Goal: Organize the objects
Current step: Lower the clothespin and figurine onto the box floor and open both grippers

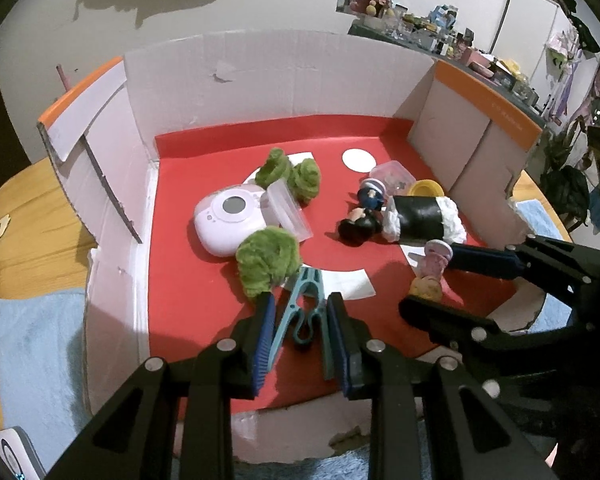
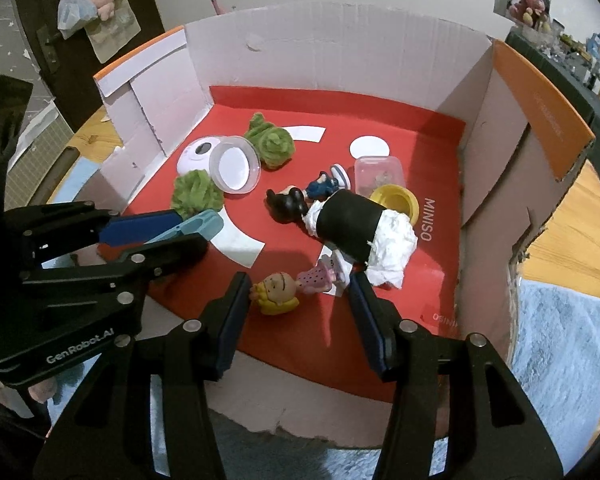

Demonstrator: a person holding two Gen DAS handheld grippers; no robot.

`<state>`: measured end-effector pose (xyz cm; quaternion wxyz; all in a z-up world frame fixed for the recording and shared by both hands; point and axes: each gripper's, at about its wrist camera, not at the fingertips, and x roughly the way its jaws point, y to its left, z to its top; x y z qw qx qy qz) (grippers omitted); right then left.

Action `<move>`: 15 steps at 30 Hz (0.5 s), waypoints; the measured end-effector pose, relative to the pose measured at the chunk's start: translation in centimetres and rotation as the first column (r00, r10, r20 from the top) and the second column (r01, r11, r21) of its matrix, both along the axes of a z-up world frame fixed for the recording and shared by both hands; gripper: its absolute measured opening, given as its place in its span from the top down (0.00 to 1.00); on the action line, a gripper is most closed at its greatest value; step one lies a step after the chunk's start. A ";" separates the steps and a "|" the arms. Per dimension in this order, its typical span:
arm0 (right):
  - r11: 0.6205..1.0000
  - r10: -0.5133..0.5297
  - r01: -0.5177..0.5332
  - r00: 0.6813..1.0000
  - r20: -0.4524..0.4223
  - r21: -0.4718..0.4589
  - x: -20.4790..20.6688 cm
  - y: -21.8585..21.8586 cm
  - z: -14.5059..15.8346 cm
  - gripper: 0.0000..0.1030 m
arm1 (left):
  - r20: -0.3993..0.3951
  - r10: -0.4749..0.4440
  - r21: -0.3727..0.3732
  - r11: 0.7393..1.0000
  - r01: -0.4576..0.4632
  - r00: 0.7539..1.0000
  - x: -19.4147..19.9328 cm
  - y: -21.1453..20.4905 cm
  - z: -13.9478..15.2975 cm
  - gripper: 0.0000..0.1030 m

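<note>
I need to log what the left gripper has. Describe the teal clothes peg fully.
The teal clothes peg looks like smooth plastic, with two long arms, a looped spring section and paired tips. It sits between the blue pads of the left gripper, which is shut on it, tips pointing away from the camera toward a fuzzy green ball beside them. Below it are the red liner and a white paper strip.

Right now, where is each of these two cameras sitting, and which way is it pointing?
Left wrist view: sits on the left gripper, looking down along its fingers into the cardboard box; its jaws are shut on a teal clothespin, with the right gripper at its right.
Right wrist view: sits on the right gripper, looking down at a small doll figurine between open jaws.
Both show the box's red floor, green pom-poms and both grippers.
</note>
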<state>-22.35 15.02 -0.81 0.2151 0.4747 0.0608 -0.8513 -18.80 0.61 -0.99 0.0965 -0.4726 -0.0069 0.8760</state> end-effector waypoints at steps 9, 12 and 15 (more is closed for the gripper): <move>1.000 0.002 -0.003 0.999 -0.034 -0.020 1.1 -0.1 0.8 0.40 | -0.045 0.025 -0.006 1.000 -0.025 0.999 1.1 -0.3 1.0 0.55; 1.000 0.000 -0.001 0.998 -0.057 -0.020 1.6 -0.1 1.3 0.37 | -0.070 0.037 -0.012 0.999 -0.038 0.997 1.5 -0.4 1.5 0.45; 1.000 -0.010 0.008 0.997 -0.080 -0.021 2.3 0.1 1.7 0.35 | -0.091 0.049 -0.022 0.998 -0.051 0.995 2.0 -0.4 1.9 0.39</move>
